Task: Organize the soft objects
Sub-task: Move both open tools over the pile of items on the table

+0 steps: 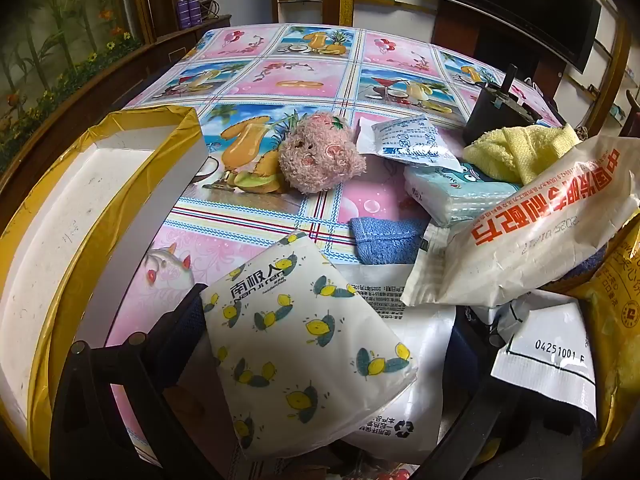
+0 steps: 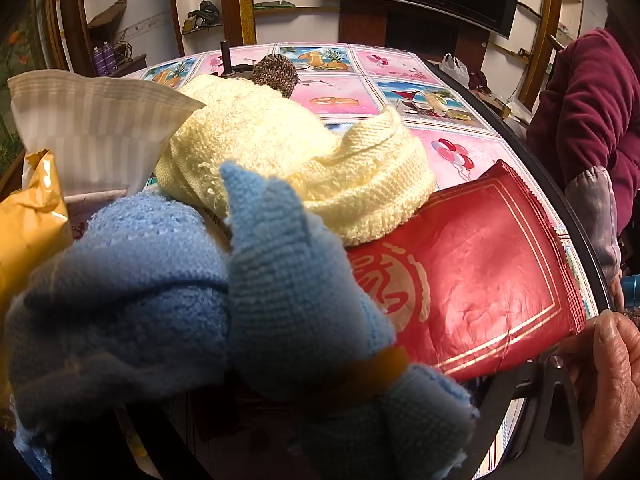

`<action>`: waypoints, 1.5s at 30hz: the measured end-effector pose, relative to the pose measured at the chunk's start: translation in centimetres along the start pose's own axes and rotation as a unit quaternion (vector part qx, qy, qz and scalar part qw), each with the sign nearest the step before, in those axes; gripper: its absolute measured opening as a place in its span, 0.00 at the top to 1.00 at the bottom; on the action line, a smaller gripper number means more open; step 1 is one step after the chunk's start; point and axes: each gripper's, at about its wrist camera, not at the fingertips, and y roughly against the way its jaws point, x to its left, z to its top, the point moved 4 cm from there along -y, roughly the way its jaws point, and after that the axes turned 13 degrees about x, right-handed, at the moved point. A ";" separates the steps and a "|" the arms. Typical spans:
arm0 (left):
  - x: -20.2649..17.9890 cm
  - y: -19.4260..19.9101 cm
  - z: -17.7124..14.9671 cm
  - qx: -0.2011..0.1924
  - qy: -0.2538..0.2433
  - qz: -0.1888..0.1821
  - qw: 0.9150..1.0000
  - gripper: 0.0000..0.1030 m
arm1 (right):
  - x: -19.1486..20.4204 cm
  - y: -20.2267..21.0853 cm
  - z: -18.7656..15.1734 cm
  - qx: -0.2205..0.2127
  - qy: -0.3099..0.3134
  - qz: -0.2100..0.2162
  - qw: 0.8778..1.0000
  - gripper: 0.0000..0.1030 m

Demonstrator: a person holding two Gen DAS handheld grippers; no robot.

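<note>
In the left wrist view my left gripper (image 1: 320,344) holds a white tissue pack with lemon print (image 1: 304,340) between its fingers, just right of the gold-rimmed white box (image 1: 60,240). A pink plush toy (image 1: 318,152), a blue cloth (image 1: 384,240), a yellow knit cloth (image 1: 520,152) and a teal tissue pack (image 1: 456,192) lie beyond. In the right wrist view a blue knitted cloth (image 2: 260,300) fills the space at my right gripper (image 2: 320,400); the fingers are hidden behind it. A yellow knit cloth (image 2: 304,168) and a red packet (image 2: 480,280) lie behind.
A white snack bag with orange lettering (image 1: 540,224), white mailer bags (image 1: 400,360) and a yellow bag (image 1: 616,320) crowd the right side. A black device (image 1: 496,108) stands further back. A person in maroon (image 2: 588,120) sits at the right table edge (image 2: 560,208).
</note>
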 end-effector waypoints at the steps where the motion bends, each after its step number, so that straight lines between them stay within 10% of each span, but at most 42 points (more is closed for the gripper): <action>1: 0.0 0.0 0.0 -0.001 0.000 0.000 1.000 0.00 | 0.0 0.0 0.0 0.000 0.000 -0.001 1.000 0.00; 25: 0.2 1.2 -2.4 0.002 -0.031 -0.011 0.999 0.00 | 0.0 -0.2 0.2 0.000 0.001 0.001 1.000 0.00; 34: 0.2 2.2 -4.0 0.032 -0.078 -0.057 0.995 0.06 | -0.9 0.7 -2.6 0.063 0.086 0.032 0.994 0.00; 38: 1.6 5.7 -4.7 -0.012 -0.072 -0.127 0.989 0.09 | -0.8 1.3 -3.5 0.091 0.127 0.032 0.987 0.01; 45: 5.4 13.1 -4.3 -0.139 -0.097 -0.103 0.980 0.09 | -1.8 6.6 -6.8 0.018 0.167 0.041 0.985 0.01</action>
